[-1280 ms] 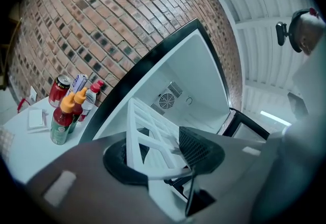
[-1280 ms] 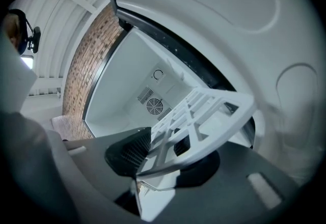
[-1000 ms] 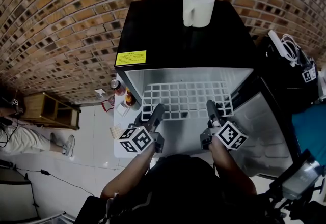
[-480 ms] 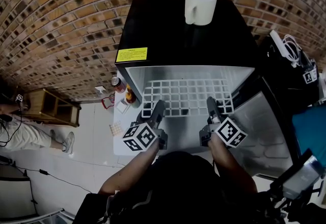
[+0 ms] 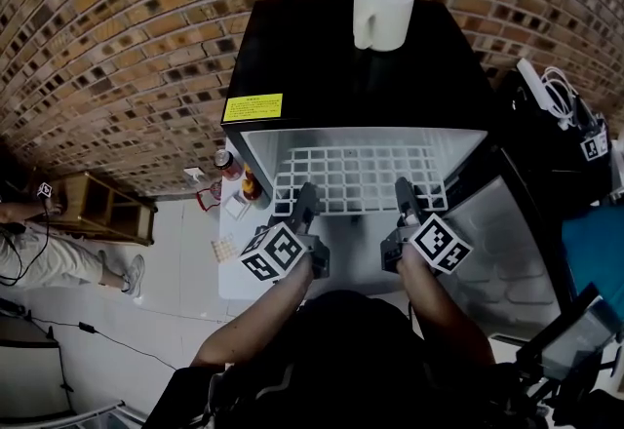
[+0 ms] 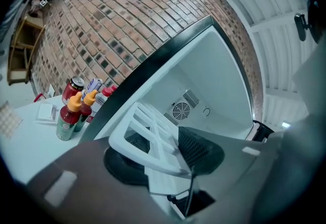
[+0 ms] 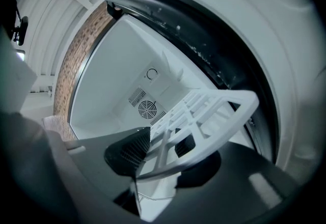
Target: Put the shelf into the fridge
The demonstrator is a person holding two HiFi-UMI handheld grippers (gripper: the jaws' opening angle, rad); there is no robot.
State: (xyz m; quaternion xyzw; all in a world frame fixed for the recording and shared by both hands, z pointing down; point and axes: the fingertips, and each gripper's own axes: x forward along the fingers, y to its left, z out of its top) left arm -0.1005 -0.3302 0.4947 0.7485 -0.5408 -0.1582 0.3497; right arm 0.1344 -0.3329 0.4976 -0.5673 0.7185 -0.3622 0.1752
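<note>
1. The fridge (image 5: 351, 66) stood open, and the shelf (image 5: 356, 178) lay about level in it. The back part of the shelf was inside the fridge and its front edge was at the fridge opening.
2. The left gripper (image 5: 305, 198) pinched the left front corner of the shelf. Its jaws had just been closing, with the shelf rim between them.
3. The right gripper (image 5: 405, 195) pinched the right front corner, and its pads pressed on the rim from both sides.
4. A white mug (image 5: 382, 13) stood upright on top of the fridge, near the back edge. I could not see what was in it.
5. Just left of the fridge, two sauce bottles (image 5: 250, 185) and a can (image 5: 224, 162) stood close together on a white surface (image 5: 229, 266).
6. The door (image 5: 502, 242) hung open on the right of the fridge, near the right gripper.
7. Behind the shelf there was open room up to the back wall of the fridge, where a round vent (image 6: 180, 111) sat.
</note>
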